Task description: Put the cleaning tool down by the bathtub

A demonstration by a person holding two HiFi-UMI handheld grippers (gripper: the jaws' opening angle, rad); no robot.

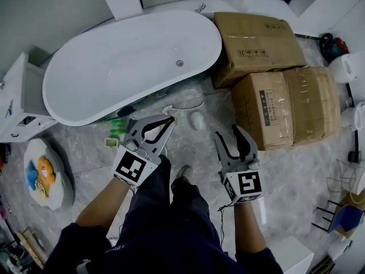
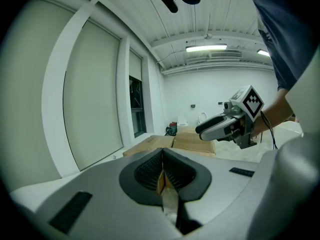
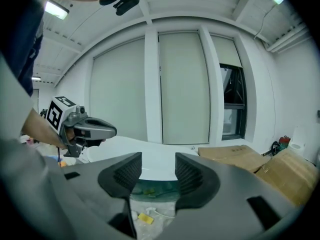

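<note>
While both hang near the bathtub point(image 1: 114, 67), the left gripper point(image 1: 170, 120) is closed up empty, the right gripper point(image 1: 229, 135) gaping, empty too.

Below me is a grey marbled tile floor point(image 1: 296, 170). On it stands a long white oval bathtub point(image 1: 131, 61). Small green plastic pieces point(image 1: 118, 127) and a little white rounded object point(image 1: 197, 119) lie just beside its near side. Right of the tub sits a brown cardboard box point(image 1: 259, 44), touching a taped brown cardboard carton point(image 1: 288, 104). A round white dish with orange and blue on it point(image 1: 45, 173) lies at my left.
</note>
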